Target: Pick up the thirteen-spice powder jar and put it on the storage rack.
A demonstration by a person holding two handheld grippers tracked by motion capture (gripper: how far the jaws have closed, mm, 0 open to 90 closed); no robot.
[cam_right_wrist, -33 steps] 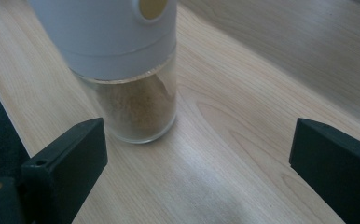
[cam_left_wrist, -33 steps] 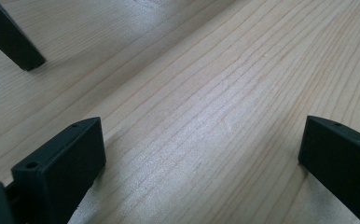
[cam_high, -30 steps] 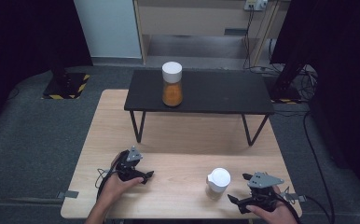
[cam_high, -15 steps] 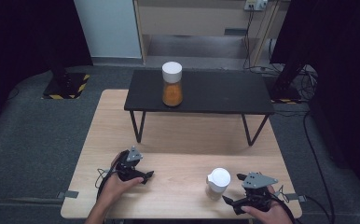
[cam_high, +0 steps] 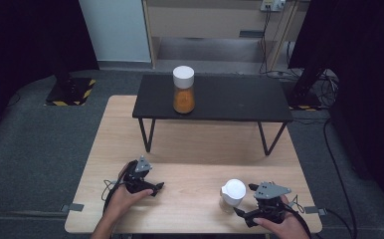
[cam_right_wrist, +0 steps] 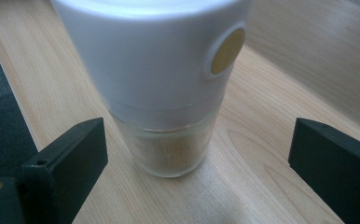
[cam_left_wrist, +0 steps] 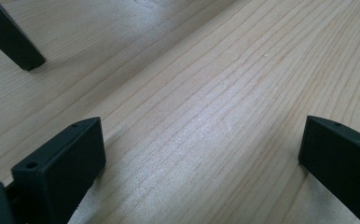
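A small glass jar with a white cap (cam_high: 232, 193) stands upright on the wooden table (cam_high: 190, 149) near its front right. My right gripper (cam_high: 243, 209) lies just to its right, open, jaws pointing at it. In the right gripper view the jar (cam_right_wrist: 162, 88) stands between and just beyond the spread jaws, apart from both, with a round tan spot on its cap. My left gripper (cam_high: 157, 187) rests open on the front left of the table, and the left gripper view has bare wood (cam_left_wrist: 201, 116) between its jaws. A taller jar with orange contents (cam_high: 183, 89) stands on the black bench (cam_high: 240, 99).
The black bench spans the far half of the table on thin legs (cam_high: 144, 134), one of which is in the left gripper view as a leg (cam_left_wrist: 10, 37). The table's front edge is close to both hands. Dark floor and cables surround it.
My right gripper has slid left toward the white-capped jar, closing the gap to it. The left gripper and both jars have stayed put.
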